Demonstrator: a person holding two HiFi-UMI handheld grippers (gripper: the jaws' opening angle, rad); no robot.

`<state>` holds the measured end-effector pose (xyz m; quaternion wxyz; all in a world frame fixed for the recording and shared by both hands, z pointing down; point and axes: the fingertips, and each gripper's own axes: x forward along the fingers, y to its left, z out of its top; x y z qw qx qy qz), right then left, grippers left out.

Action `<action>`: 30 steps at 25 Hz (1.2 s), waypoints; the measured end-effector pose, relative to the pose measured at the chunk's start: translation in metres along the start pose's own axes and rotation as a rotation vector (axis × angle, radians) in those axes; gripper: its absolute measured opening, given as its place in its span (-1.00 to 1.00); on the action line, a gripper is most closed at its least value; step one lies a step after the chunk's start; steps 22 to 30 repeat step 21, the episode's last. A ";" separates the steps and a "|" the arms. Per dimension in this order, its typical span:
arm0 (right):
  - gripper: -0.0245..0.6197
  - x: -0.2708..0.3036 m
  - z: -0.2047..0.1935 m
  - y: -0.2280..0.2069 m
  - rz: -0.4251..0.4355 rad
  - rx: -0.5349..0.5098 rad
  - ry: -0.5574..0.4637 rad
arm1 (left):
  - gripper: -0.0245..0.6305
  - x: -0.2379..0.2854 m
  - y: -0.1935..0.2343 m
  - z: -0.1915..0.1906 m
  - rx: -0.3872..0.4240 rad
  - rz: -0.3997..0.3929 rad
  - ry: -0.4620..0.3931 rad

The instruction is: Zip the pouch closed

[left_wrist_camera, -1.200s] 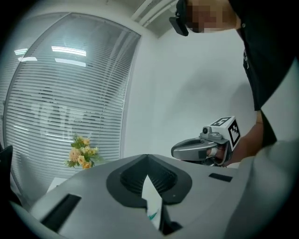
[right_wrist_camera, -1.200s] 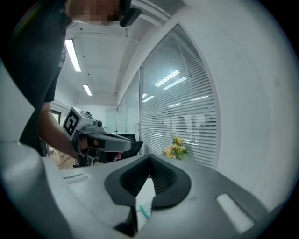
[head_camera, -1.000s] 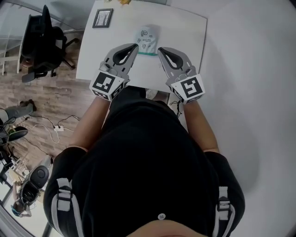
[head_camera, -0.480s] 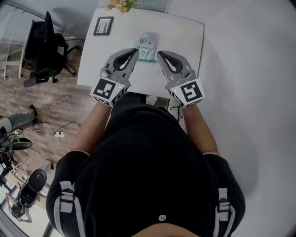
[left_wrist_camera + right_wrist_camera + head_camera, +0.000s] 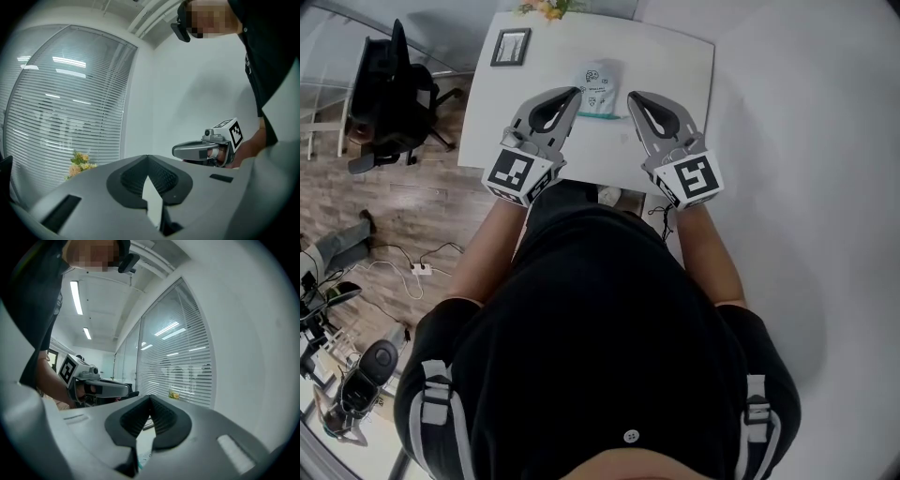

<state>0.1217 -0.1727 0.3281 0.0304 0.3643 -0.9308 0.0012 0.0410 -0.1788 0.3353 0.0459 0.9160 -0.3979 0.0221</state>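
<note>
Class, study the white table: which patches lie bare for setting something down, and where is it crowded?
Bare: on the table, the strip between pouch and right edge, and the left strip between picture frame and near edge. Crowded: the middle, where left gripper and right gripper hang beside the pouch's near end.

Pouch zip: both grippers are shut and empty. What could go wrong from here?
1. The left gripper and right gripper both have jaws shut; lowered like that, they would likely shove the pouch rather than pinch it.
2. The pouch lies loose on the white table; pulling its teal zip edge one-handed may drag it.
</note>
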 end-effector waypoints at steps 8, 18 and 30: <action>-0.90 0.007 0.010 -0.002 -0.001 -0.026 -0.012 | -0.90 0.000 0.009 0.007 0.021 0.006 -0.016; -0.90 -0.005 0.015 -0.001 -0.004 -0.034 -0.019 | -0.90 -0.002 -0.003 0.008 0.031 0.011 -0.011; -0.90 -0.001 0.011 0.002 -0.009 -0.019 -0.021 | -0.90 -0.004 0.002 0.004 0.031 0.016 -0.005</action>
